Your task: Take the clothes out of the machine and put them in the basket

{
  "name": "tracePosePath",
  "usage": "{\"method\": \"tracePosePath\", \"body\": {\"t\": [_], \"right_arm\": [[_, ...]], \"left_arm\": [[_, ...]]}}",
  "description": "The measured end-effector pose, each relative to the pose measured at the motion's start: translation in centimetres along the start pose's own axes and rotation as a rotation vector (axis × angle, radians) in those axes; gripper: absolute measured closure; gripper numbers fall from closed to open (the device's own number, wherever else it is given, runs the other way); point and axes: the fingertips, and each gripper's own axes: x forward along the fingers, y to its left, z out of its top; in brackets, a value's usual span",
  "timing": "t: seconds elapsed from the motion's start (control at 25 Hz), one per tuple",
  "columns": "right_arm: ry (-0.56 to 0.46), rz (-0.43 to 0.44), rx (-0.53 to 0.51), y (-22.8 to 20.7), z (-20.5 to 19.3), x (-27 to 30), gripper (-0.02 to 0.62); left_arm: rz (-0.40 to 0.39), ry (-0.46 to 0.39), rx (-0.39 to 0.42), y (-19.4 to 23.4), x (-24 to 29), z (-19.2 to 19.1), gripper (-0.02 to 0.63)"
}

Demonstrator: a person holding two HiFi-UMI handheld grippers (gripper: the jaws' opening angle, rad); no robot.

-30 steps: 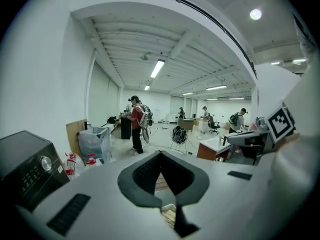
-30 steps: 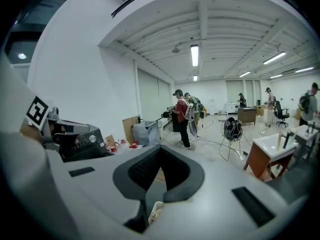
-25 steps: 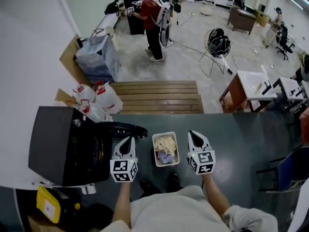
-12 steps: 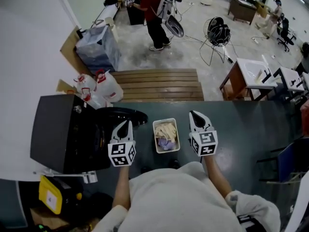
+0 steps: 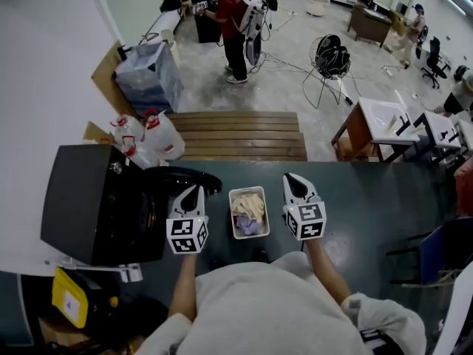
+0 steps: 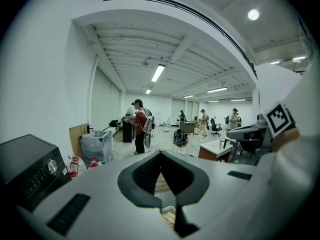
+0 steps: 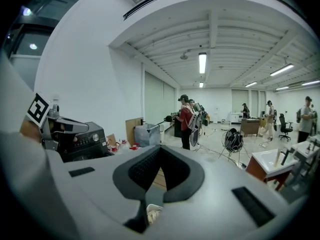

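A black washing machine (image 5: 96, 202) stands at the left with its round door (image 5: 181, 177) swung open. In front of me on the dark floor sits a small cream basket (image 5: 231, 224) holding pale and lilac clothes (image 5: 250, 211). My left gripper (image 5: 194, 192) hovers just left of the basket, between it and the machine door, shut and holding nothing. To the basket's right, my right gripper (image 5: 293, 180) is shut and also holds nothing. In the left gripper view the fingertips meet (image 6: 160, 154), with the machine (image 6: 27, 169) off to the left. The right gripper view shows its tips closed (image 7: 160, 148).
Beyond the basket lies a wooden slat platform (image 5: 240, 135). White jugs (image 5: 148, 143) and a plastic-wrapped bin (image 5: 148, 76) stand back left. A floor fan (image 5: 332, 65), a white-topped table (image 5: 377, 128), a blue chair (image 5: 443, 254) and a person in red (image 5: 235, 28) are around.
Both grippers stay on either side of the basket, shut. The view has shifted slightly, and the person in red at the back has moved about.
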Motion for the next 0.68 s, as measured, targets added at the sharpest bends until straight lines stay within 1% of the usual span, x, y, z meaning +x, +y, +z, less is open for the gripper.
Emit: {"method": "tracePosePath", "body": {"t": [0.24,0.68], "right_arm": [[-0.005,0.011,-0.007,0.9,0.2,0.4,0.572],[0.0,0.024,-0.013,2.1,0.1,0.6,0.572]], "left_arm": [[-0.011,0.0,0.005,0.0,-0.1,-0.1,0.588],[-0.005,-0.016,-0.004,0.5,-0.4,0.5,0.589]]}}
